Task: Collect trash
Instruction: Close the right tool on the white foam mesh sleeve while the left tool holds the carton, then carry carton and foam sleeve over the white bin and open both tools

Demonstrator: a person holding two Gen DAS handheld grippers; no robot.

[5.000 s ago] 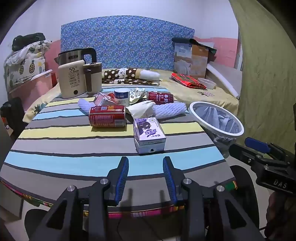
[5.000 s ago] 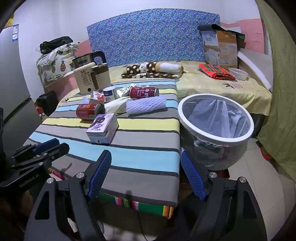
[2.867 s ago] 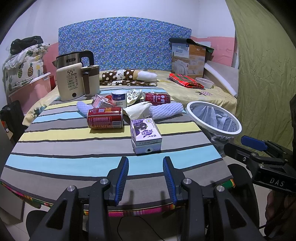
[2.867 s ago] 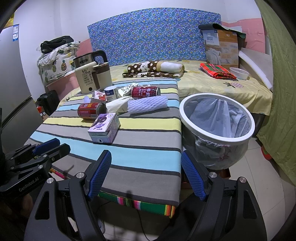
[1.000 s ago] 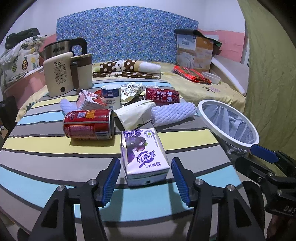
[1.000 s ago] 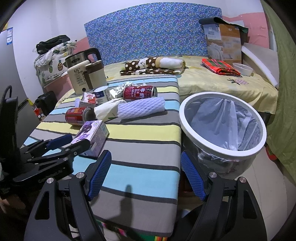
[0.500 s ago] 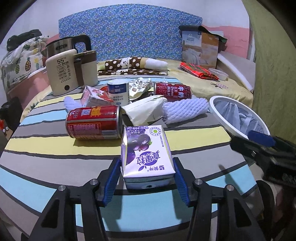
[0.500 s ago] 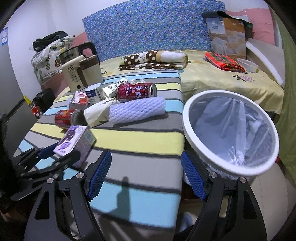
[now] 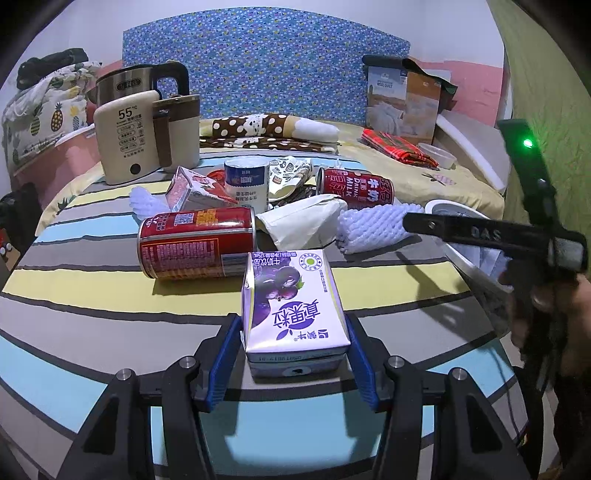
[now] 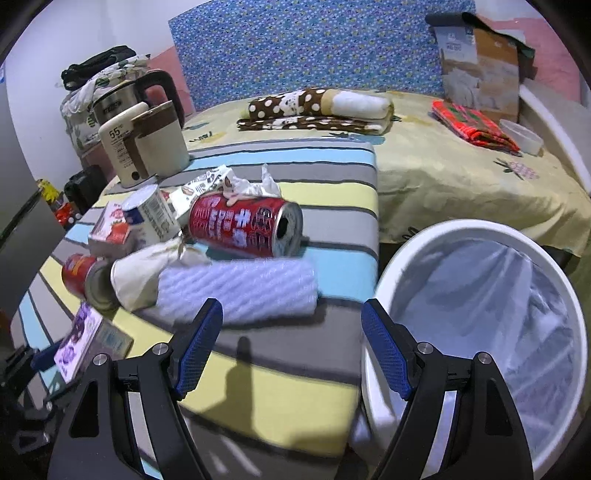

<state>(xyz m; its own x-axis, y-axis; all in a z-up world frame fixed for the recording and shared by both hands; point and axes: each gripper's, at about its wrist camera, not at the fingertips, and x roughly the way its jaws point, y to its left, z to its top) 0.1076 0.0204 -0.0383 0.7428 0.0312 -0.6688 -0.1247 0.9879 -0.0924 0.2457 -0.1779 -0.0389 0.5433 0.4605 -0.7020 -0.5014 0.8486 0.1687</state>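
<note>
left gripper [image 9: 293,354] wide open, blue pads flanking purple milk carton [image 9: 293,302] on striped table [image 9: 110,295], not clamped. right gripper [image 10: 291,350] open, empty, near white foam sleeve [image 10: 236,291] beside white lined bin [image 10: 480,314]. risk: closing off-centre skews or crushes carton; sleeve may roll.

Bin [image 9: 454,214] mostly hidden behind right tongs [image 9: 410,223].

A blue floral headboard [image 9: 266,70] is seen ahead against a white wall [image 9: 85,26]. A yellow-sheeted bed [image 10: 461,177] is spread before it, with a green curtain [image 9: 546,92] hung to the right.
</note>
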